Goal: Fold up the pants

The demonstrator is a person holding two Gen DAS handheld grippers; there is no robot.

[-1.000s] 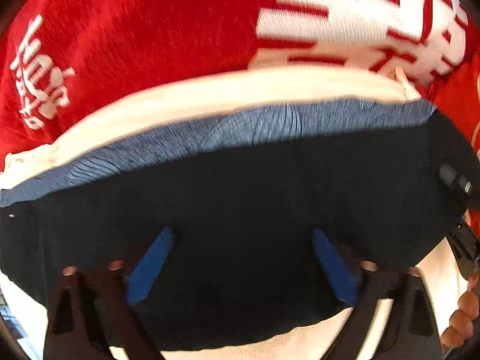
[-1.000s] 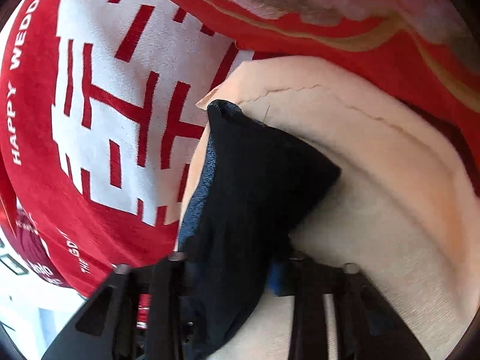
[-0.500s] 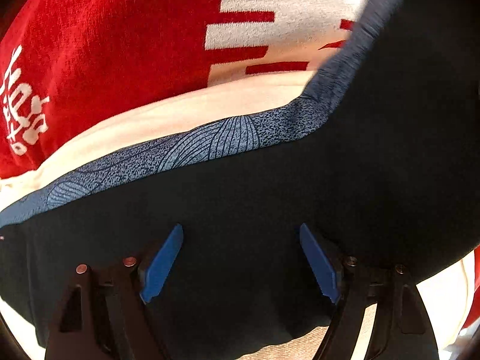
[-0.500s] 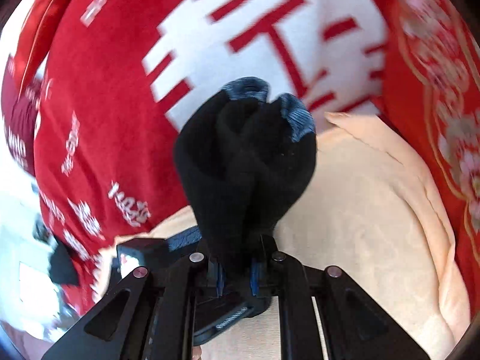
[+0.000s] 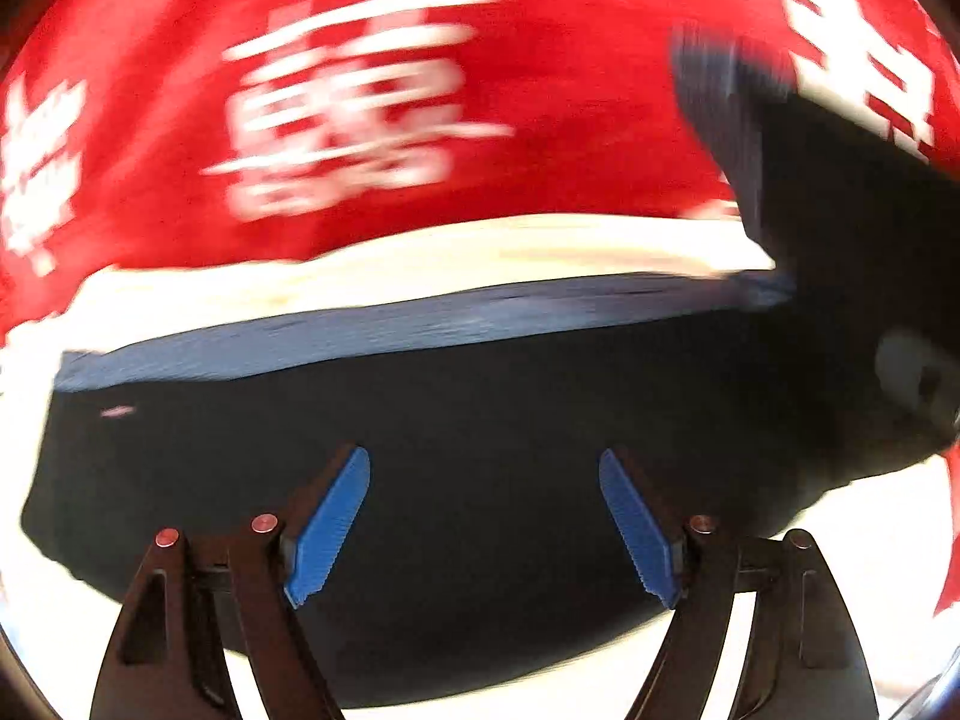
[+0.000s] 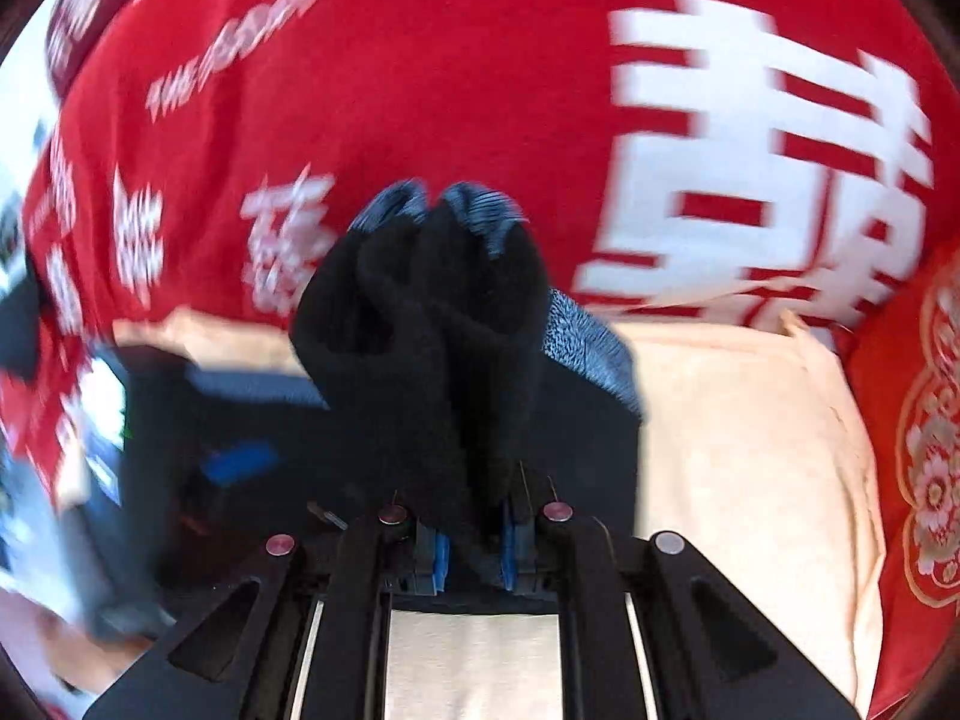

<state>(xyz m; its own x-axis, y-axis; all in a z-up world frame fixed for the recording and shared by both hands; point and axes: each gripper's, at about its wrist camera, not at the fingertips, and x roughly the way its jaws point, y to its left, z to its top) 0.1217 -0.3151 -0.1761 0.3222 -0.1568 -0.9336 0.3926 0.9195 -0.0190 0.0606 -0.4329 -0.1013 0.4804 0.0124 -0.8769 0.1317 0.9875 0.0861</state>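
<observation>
Now pants (image 6: pixel 432 324) between right gripper (image 6: pixel 474 546) fingers

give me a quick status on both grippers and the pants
Right gripper shut on a bunched end of the black pants, lifted. Left gripper open, jaws wide over the flat part of the pants. Nothing in the way on the cream towel.

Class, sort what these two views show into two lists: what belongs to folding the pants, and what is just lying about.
Part of the job:
- black pants
- right gripper, shut on a bunched part of the pants
- left gripper, open over the pants

Just lying about:
- cream cloth under the pants
- red blanket with white lettering
</observation>
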